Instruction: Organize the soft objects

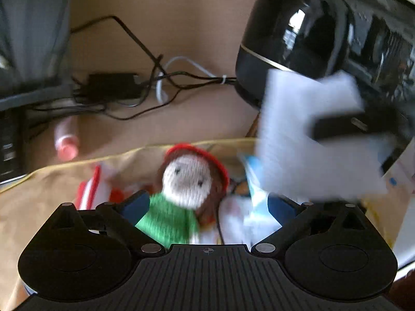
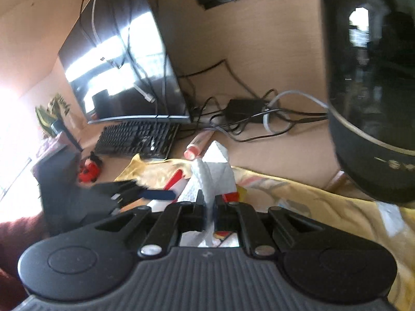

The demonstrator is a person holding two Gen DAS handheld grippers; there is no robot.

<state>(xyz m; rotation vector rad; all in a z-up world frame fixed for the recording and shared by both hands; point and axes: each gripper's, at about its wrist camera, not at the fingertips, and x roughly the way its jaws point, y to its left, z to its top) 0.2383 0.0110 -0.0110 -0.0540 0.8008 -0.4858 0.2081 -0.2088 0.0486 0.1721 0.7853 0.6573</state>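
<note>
The right gripper [image 2: 207, 202] has its jaws drawn nearly together on a white paper towel [image 2: 211, 173], which stands up in a crumpled peak above the fingertips and trails down between them toward the camera. In the left wrist view the same towel [image 1: 306, 140] shows as a blurred white sheet at the right, with a dark finger of the right gripper [image 1: 339, 125] across it.

The left gripper [image 1: 207, 202] stands with its blue-padded fingers [image 1: 137, 203] spread wide. A knitted doll [image 1: 185, 184] with a red hat, brown hair, cream face and green body lies between them; whether either pad touches it cannot be told through the blur. In the right wrist view the left gripper [image 2: 145, 194] reaches in from the left, one blue pad showing.

The doll lies on a yellow cloth [image 1: 39, 194] among other soft things: a red-and-white striped piece [image 1: 90, 189] to its left and a light blue and white piece [image 1: 255, 199] to its right. Beyond the cloth, on the tan desk [image 1: 181, 26], lie a pink-capped tube [image 1: 66, 140], a black power adapter [image 1: 111, 85] in tangled cables, and a glossy black rounded appliance [image 1: 293, 36] with a thin pale band. The right wrist view adds a monitor [image 2: 124, 59], a black keyboard [image 2: 137, 137], a small red toy [image 2: 89, 171], and a dark red sleeve [image 2: 15, 238] at the lower left.
</note>
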